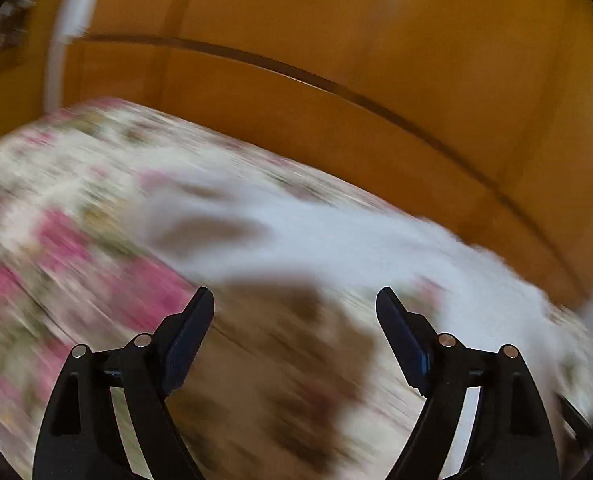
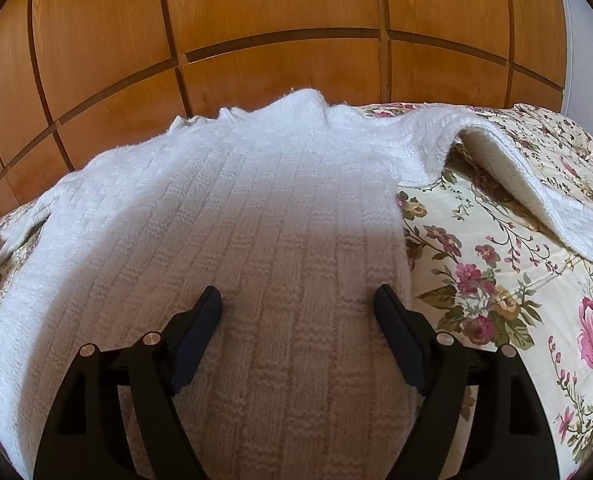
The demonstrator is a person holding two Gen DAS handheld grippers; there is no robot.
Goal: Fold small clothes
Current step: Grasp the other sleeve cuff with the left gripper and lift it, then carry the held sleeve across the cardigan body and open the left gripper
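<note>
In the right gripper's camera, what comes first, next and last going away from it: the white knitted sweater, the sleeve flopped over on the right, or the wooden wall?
1. White knitted sweater, right under the right gripper.
2. Sleeve, farther off, right side.
3. Wooden wall, behind everything.

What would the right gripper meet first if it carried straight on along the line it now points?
Most likely the white knitted sweater: the right gripper stands open and angled down over its ribbed body, with nothing between the jaws. The floral bedspread lies just right of that line.
</note>
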